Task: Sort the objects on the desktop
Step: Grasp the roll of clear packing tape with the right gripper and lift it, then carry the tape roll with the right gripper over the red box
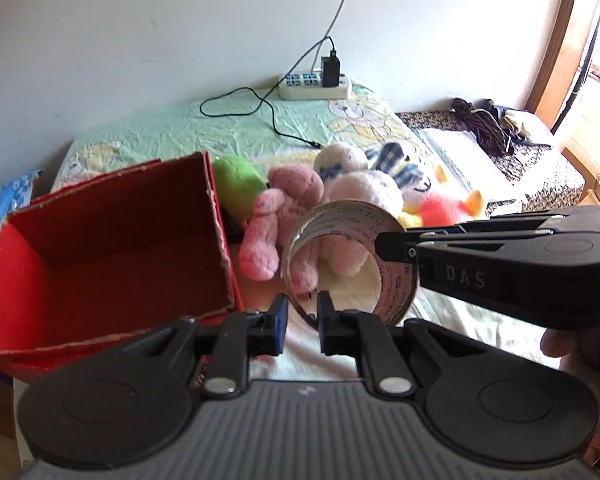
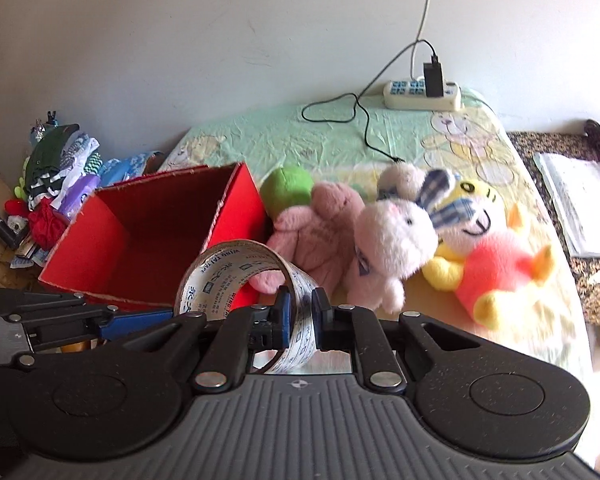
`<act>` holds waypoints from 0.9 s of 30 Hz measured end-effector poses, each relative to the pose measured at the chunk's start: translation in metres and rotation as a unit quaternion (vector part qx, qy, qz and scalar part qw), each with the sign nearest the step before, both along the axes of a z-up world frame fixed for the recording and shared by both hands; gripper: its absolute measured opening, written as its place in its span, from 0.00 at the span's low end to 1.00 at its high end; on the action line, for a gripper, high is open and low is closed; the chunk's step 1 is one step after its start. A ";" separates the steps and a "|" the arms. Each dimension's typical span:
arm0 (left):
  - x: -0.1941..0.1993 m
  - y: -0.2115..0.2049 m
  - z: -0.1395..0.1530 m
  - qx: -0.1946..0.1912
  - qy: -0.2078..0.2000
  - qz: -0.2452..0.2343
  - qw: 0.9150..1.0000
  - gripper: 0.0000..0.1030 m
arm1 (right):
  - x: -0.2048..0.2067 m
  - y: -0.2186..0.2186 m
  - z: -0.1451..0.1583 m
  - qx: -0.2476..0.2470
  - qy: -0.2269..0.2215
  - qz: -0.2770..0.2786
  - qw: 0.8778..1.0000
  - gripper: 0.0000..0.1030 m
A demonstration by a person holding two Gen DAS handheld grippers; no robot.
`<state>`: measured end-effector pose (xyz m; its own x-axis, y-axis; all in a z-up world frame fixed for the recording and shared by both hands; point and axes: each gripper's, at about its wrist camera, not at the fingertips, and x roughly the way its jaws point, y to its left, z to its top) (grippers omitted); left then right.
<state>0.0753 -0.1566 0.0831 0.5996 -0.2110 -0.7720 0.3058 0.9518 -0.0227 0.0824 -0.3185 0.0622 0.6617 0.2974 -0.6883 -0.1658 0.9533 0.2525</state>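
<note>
A roll of clear printed tape [image 1: 340, 216] [image 2: 236, 256] hangs in the air just right of an open red cardboard box [image 1: 216, 216] [image 2: 236, 200]. My left gripper [image 1: 303, 320] is shut on the roll's lower rim; in the right wrist view it [image 2: 140, 320] comes in from the left. My right gripper [image 2: 301, 312] is shut on the roll's wall; in the left wrist view it [image 1: 396, 248] reaches in from the right. Behind the roll lie a pink bear [image 1: 288, 196] [image 2: 324, 220], a white rabbit [image 2: 396, 232], a yellow and red plush [image 2: 488, 264] and a green plush [image 1: 236, 184].
A white power strip [image 1: 316, 84] [image 2: 420, 94] with a black charger and a loose cable lies at the back of the green sheet by the wall. A pile of clothes and clutter [image 2: 60, 168] sits left of the box. A hand [image 1: 572, 352] holds the right gripper.
</note>
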 end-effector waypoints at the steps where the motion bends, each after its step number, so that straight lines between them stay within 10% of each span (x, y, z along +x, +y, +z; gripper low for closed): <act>1: 0.003 0.003 0.004 0.004 -0.006 0.006 1.000 0.10 | 0.005 0.002 0.005 0.006 -0.004 0.004 1.000 0.13; 15: 0.075 0.101 0.024 0.026 -0.008 0.030 0.999 0.10 | 0.081 0.097 0.022 0.009 -0.007 0.050 0.999 0.13; 27: 0.142 0.169 -0.058 0.008 0.113 0.022 0.993 0.10 | 0.132 0.172 -0.041 -0.062 0.086 0.054 0.993 0.13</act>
<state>0.2176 0.0126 0.0251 0.4197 -0.1747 -0.8907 0.2522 0.9651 -0.0704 0.2140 -0.1464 0.0210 0.5007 0.2655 -0.8239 -0.2336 0.9579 0.1667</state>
